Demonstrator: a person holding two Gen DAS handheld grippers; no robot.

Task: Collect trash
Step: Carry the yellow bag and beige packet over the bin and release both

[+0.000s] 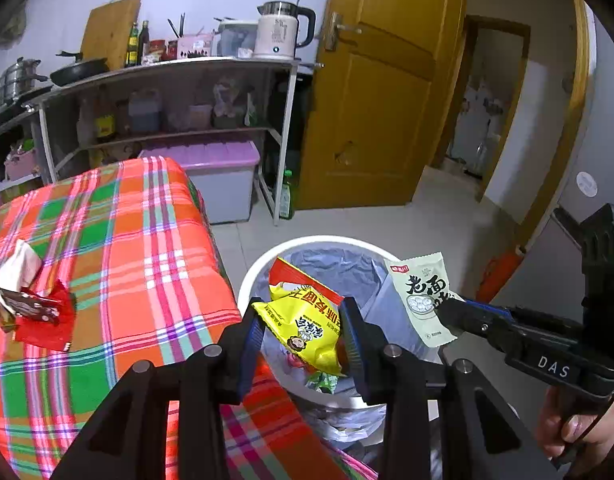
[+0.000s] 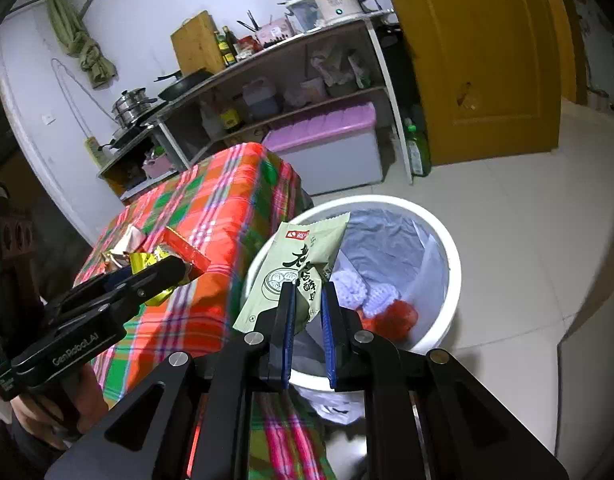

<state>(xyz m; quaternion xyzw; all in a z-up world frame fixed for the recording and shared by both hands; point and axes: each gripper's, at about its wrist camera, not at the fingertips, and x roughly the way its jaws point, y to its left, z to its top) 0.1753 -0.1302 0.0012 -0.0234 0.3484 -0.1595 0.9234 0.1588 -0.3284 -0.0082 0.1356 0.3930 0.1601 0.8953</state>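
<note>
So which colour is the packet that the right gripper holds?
Pale green packet with dark lettering and a small red logo, clearest in the right wrist view.

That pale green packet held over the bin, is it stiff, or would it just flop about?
Probably floppy: the pale green packet creases where the right gripper pinches it. It looks flat and likely empty, so light. Let go, it would probably flutter, and part of it hangs outside the white bin.
</note>
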